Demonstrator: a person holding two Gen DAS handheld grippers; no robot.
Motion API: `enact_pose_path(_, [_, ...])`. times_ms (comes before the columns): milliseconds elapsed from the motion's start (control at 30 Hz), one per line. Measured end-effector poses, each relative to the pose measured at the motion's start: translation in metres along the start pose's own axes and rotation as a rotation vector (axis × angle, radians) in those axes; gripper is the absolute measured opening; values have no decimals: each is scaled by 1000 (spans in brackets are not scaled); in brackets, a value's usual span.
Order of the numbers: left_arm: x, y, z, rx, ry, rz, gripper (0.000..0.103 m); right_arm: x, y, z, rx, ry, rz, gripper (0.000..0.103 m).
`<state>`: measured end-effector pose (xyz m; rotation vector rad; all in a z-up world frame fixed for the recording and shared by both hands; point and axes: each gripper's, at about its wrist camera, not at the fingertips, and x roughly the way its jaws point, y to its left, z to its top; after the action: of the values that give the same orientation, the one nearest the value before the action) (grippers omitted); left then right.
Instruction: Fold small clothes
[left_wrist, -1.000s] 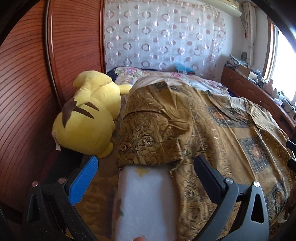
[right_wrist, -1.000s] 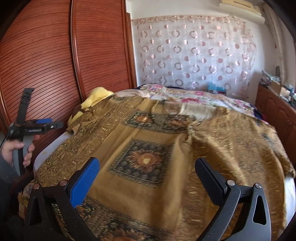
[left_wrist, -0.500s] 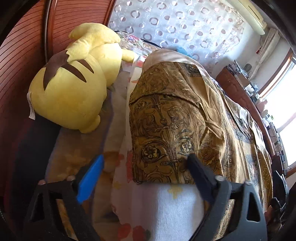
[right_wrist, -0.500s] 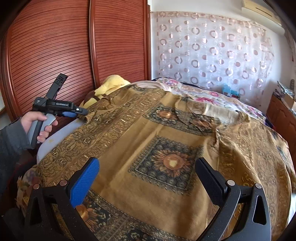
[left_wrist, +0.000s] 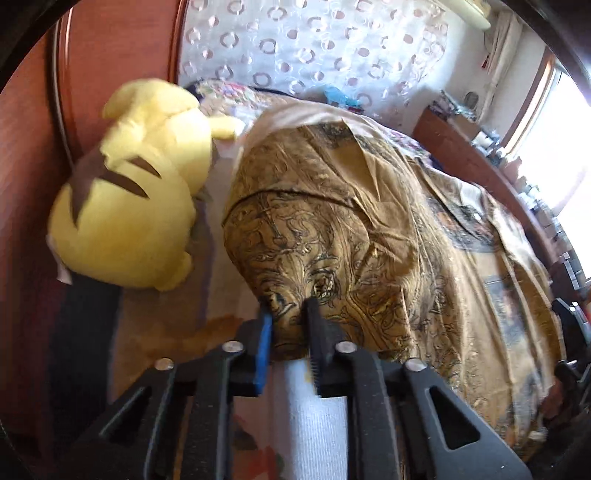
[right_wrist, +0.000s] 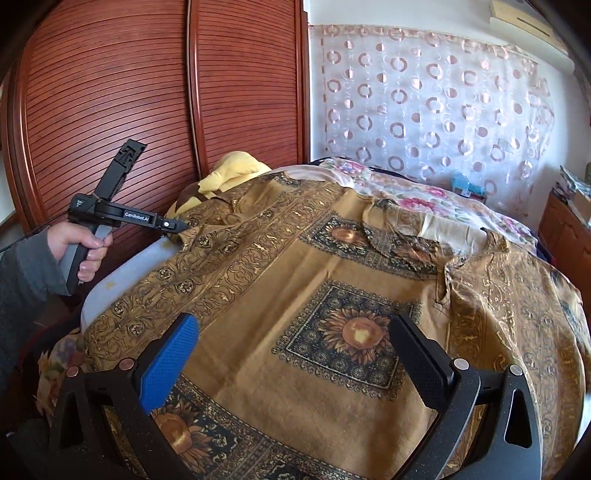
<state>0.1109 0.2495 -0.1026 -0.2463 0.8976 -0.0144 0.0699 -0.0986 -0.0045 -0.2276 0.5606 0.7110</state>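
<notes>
Here, my left gripper (left_wrist: 288, 314) pinches the shirt's sleeve hem (left_wrist: 291, 332) to fold; my right gripper (right_wrist: 295, 354) hovers wide above.

The shirt (right_wrist: 332, 295) is a golden-brown print, with dark squares holding orange sunflowers and scrolly black-and-gold borders along the edges and the sleeve (left_wrist: 314, 251). Next to it sits a bright yellow plush (left_wrist: 129, 206) with brown stripes on its back. The bedsheet (right_wrist: 424, 192) underneath is pale with pink flowers. The curtain (right_wrist: 424, 92) is sheer white, dotted with pinkish-brown rings. The wardrobe doors (right_wrist: 129, 92) are reddish-brown slatted wood. Each gripper is black with one blue finger pad (right_wrist: 168, 365) and one black, same on the left gripper (left_wrist: 288, 332).
</notes>
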Motion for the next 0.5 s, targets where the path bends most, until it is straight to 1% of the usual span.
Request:
enact_pose_path(67, [-9,-6,2,25,-31,36,14,0,-2,0,14,-3,-3,103])
enact_pose_path(167, [-31,-22,7,79,-111,97,10,-1,-4,-1,29,-7,-8,103])
enact_pose_path(267, [-44,-36,15,114,-158,120,10,-1,-8,-1,44,-10,-15,103])
enact_pose_path(333, [-55,-52,23,142,-200,85,10,-3,-12,-2,56,-14,-22,103])
enact_pose_path(433, [-59,-80,37,189,-226,42,10,-7,-20,-4,79,-19,-41,103])
enact_pose_path(500, [-60,-102,40,229,-235,-10,10,-11,-27,-6,98,-24,-57,103])
